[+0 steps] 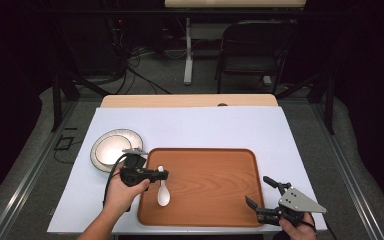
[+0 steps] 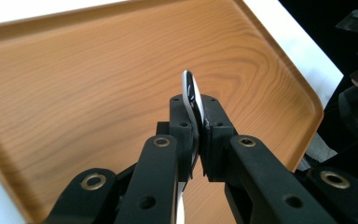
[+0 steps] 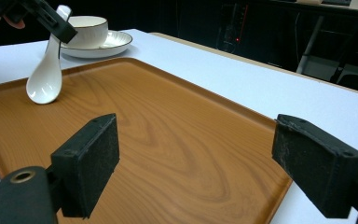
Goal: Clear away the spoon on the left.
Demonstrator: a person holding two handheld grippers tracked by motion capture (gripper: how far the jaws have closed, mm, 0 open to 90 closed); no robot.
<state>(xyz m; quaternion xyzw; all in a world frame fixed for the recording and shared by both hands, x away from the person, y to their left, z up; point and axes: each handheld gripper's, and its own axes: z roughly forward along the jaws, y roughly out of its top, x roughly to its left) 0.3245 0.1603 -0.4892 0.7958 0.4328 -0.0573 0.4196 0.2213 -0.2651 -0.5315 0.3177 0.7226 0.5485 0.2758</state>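
Left gripper (image 1: 163, 174), clamped on the handle of a white ceramic spoon (image 1: 163, 192); jaws narrow, pads pressed flat on either side of the handle, handle tip poking up just past the fingertips. Spoon hanging bowl-down from that grip, over the left part of a wooden tray (image 1: 215, 165), bowl low above or on the tray floor; contact too close to tell. In the left gripper view, same gripper (image 2: 198, 122) seen from behind, spoon handle (image 2: 189, 93) edge-on between the pads, tray (image 2: 74, 84) spread beneath and beyond. Nothing lying on the tray ahead of the jaws.

Just behind and to the outer side of the left gripper, off the tray on the white table cover (image 1: 195, 125): a white plate (image 1: 100, 150) with a bowl (image 3: 89, 28) standing on it, near the tray's left rim but apart from it. In the right gripper view, spoon (image 3: 46, 77) dangling in front of that bowl and plate (image 3: 116, 44), left jaws above it.

Right gripper (image 1: 261, 192), jaws spread wide, holding nothing, at the near right corner of the tray, well apart from the spoon. Between its two pads (image 3: 91, 161), bare tray floor (image 3: 177, 140).

Beyond the table: a dark folding chair (image 1: 252, 50), cables on the floor.
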